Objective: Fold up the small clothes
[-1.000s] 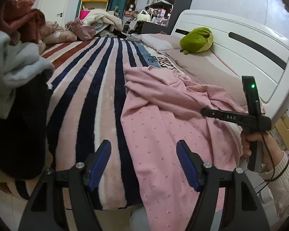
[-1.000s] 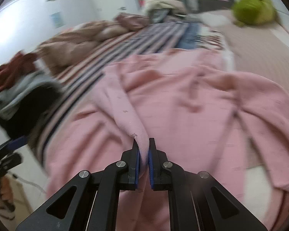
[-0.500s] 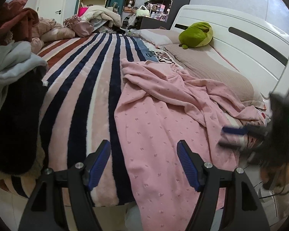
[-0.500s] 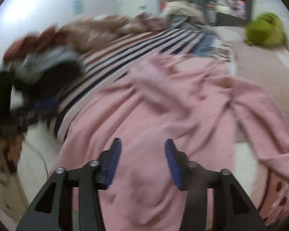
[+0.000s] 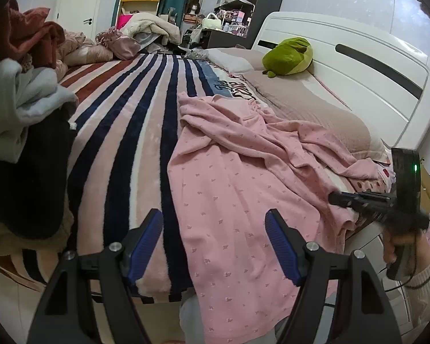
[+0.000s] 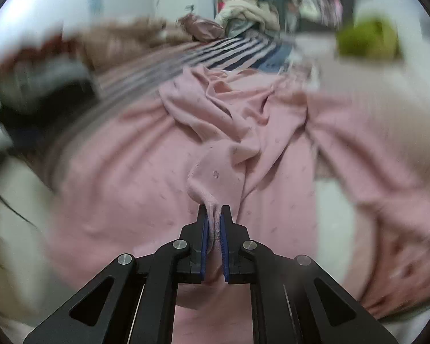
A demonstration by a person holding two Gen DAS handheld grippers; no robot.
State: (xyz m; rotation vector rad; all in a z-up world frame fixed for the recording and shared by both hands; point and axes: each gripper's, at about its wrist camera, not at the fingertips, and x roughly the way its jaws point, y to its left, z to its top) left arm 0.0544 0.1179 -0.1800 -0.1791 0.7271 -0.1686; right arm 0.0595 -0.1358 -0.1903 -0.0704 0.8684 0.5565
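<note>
Left gripper (image 5: 213, 239), jaws spread wide with nothing between the blue pads, hovers over the near edge of the bed where the pink garment (image 5: 229, 177) meets the striped blanket (image 5: 123, 132). The pink garment, printed with small motifs, lies spread and rumpled across the blanket, its lower end draping over the bed edge and its upper folds bunched toward the beige pillow (image 5: 309, 106). Right gripper (image 6: 213, 220), jaws closed on a ribbed cuff or hem of the pink garment, lifts a narrow ridge of fabric above the rest; in the left wrist view this gripper appears at the right, at the garment's side edge. A green plush toy (image 5: 288, 56) rests against the white headboard (image 5: 358, 54); a heap of clothes (image 5: 20, 109) sits at the left; the right wrist view is motion-blurred at its margins
</note>
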